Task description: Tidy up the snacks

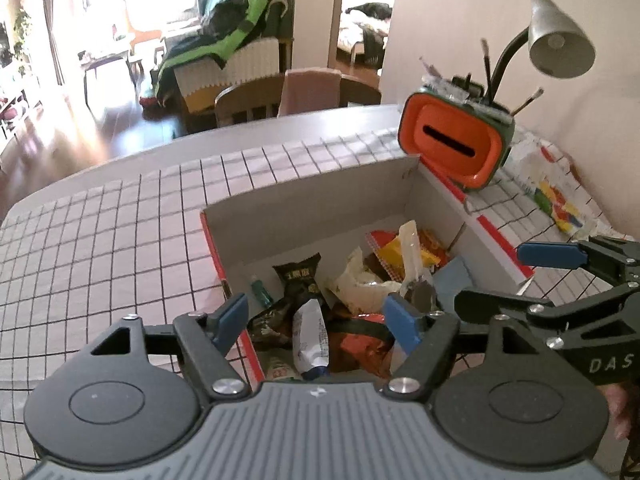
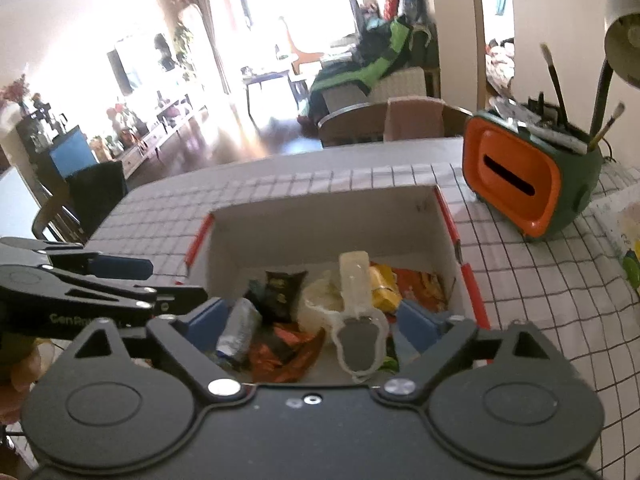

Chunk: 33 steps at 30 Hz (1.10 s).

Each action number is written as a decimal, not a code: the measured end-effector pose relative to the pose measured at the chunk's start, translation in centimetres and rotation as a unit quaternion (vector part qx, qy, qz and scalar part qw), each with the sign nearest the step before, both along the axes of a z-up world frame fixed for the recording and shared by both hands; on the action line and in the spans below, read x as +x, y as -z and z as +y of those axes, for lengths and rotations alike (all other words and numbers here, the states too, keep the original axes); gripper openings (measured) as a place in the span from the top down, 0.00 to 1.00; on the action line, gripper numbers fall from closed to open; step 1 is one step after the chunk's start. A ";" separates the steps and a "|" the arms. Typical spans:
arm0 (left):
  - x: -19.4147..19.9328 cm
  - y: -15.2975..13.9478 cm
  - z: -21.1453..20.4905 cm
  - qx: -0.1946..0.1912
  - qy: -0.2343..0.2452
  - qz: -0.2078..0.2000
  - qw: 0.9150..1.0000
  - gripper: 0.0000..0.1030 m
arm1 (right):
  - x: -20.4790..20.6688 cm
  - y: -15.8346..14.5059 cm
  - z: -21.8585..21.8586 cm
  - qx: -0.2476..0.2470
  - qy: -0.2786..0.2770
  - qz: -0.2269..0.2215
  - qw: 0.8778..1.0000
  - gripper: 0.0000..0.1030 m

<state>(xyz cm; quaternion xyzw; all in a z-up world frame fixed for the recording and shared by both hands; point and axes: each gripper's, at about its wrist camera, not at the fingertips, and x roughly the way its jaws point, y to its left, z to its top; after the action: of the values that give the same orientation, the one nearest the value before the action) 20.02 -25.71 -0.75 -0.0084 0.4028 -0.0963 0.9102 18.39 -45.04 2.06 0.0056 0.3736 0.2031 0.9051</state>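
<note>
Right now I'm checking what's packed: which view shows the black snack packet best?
The left wrist view: the black packet lies close and sharp in the box, its print showing. The right wrist view shows it smaller and blurrier, farther back among the other wrappers.

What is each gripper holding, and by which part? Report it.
Nothing is held. The left gripper and the right gripper both stand open above the snacks in the box, with no pad pressing on anything.

orange-fronted green holder (image 1: 454, 142) with brushes | grey desk lamp (image 1: 558, 38) behind | checked tablecloth (image 1: 120, 232) | wooden chair (image 2: 356, 124)
</note>
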 end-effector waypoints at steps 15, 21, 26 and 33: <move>-5.4 -2.9 2.4 -0.014 -0.002 -0.043 0.999 0.17 | -4.8 -3.0 0.2 0.041 0.008 -0.044 0.998 0.00; -6.9 -3.6 3.1 -0.031 -0.013 -0.057 0.998 0.01 | -6.5 -3.3 0.6 0.040 0.032 -0.059 0.997 0.00; -7.2 -3.9 3.2 -0.028 -0.019 -0.064 0.997 0.00 | -7.2 -3.6 0.6 0.047 0.055 -0.065 0.995 0.00; -7.3 -4.1 3.3 -0.026 -0.032 -0.069 0.997 0.00 | -7.8 -3.6 0.6 0.053 0.072 -0.072 0.993 0.00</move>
<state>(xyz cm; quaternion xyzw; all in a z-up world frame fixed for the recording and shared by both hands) 12.69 -22.40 3.36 -0.0382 0.3356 -0.0776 0.9380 10.62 -44.39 5.67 0.0658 0.2952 0.1563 0.9403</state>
